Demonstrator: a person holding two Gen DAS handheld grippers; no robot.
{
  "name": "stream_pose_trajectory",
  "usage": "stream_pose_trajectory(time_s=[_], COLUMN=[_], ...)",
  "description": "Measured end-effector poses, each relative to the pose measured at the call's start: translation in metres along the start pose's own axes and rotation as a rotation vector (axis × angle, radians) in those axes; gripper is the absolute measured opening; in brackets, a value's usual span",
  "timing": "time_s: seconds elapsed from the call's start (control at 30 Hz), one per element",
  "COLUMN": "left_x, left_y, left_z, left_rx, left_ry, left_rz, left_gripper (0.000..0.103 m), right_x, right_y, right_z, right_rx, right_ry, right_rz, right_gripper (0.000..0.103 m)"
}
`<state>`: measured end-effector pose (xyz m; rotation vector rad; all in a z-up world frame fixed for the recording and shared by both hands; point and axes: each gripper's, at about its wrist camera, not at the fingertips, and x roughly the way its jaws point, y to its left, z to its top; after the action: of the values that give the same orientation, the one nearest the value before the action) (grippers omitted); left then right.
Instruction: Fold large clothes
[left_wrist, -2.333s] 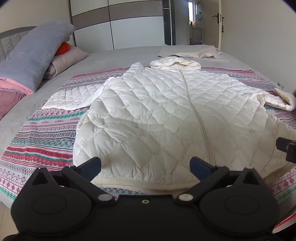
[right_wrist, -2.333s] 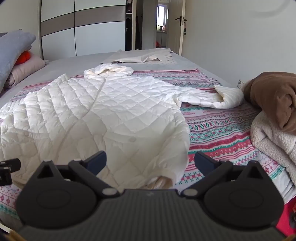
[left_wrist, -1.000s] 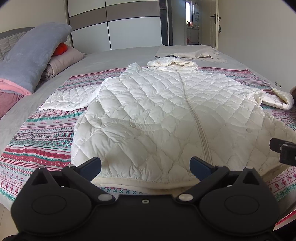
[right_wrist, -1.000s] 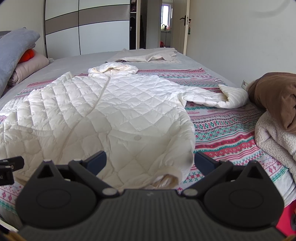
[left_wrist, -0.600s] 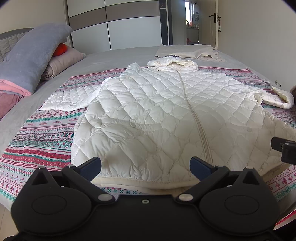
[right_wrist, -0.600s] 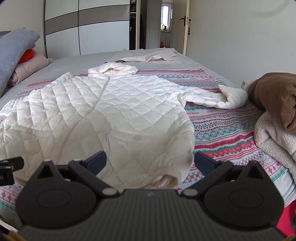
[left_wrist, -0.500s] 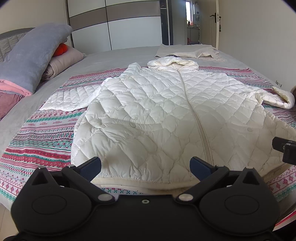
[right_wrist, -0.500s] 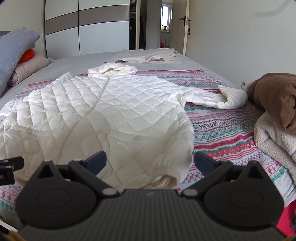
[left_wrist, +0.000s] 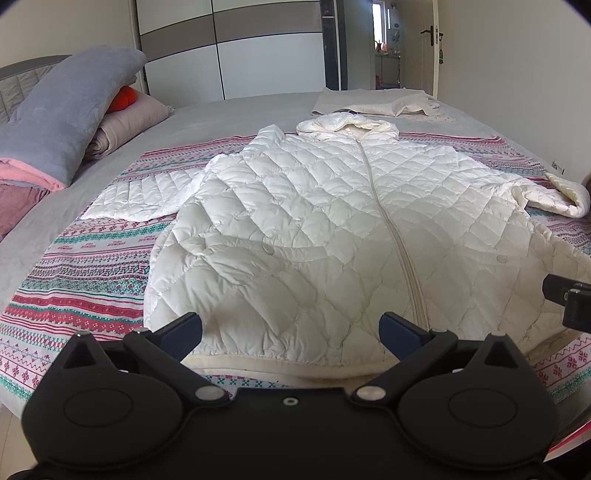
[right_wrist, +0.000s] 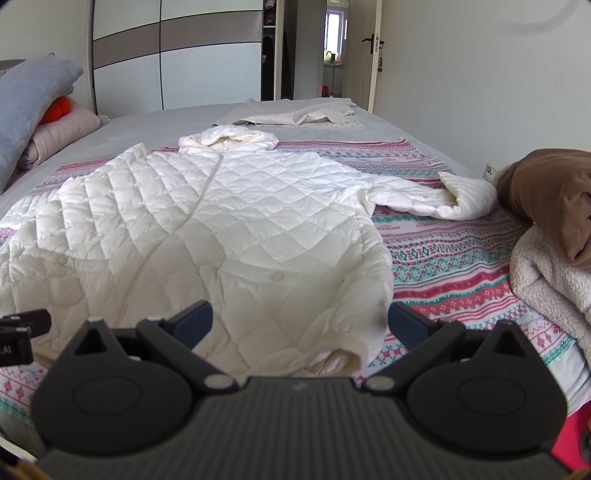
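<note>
A white quilted hooded jacket (left_wrist: 332, 229) (right_wrist: 207, 236) lies flat and zipped on a striped blanket (left_wrist: 85, 280) (right_wrist: 443, 258), hood at the far end and both sleeves spread outward. My left gripper (left_wrist: 290, 326) hovers open just before the hem, left of the zipper. Over the hem's right corner, my right gripper (right_wrist: 301, 317) hangs open with nothing between its fingers. The right sleeve (right_wrist: 439, 195) ends in a folded-back cuff. Each gripper's tip shows at the edge of the other view.
Grey and pink pillows (left_wrist: 62, 125) pile up at the left. A beige cloth (right_wrist: 291, 114) lies beyond the hood. A brown garment (right_wrist: 550, 192) on a cream fleece (right_wrist: 550, 273) sits at the right bed edge. Wardrobe and wall stand behind.
Both grippers stay open and almost still at the hem; the views shift only slightly. The jacket has not moved.
</note>
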<state>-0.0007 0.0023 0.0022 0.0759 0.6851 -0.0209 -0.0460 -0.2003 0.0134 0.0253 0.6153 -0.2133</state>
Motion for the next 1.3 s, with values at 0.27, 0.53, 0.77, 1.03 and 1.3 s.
stream_pose_trajectory(time_s=[0.27,0.53,0.77,1.03,1.3], left_x=[-0.001,0.002,-0.005,0.012,0.078], left_y=[-0.001,0.001,0.025,0.081,0.140], left_z=[0.001,0.003,0.024,0.076,0.097], left_rx=[0.009,0.011,-0.007,-0.042,-0.252], left_ry=[-0.018,-0.017,-0.110,-0.097,0.067], left_rz=[0.027,0.037,0.037,-0.007,-0.078], left_gripper=[0.103,0.103,0.103,0.103,0.103], right_x=[0.000,0.000,0.009,0.032,0.088], right_y=[0.000,-0.001,-0.007,-0.029,-0.070], right_z=[0.000,0.000,0.009,0.042,0.077], right_rx=[0.001,-0.008,-0.024,-0.033,0.095], right_ry=[-0.001,-0.007,0.022,0.070,0.232], right_rz=[-0.005,-0.016,0.017,0.001,0.167], right_gripper=[0.103,0.103,0.103,0.103,0.103])
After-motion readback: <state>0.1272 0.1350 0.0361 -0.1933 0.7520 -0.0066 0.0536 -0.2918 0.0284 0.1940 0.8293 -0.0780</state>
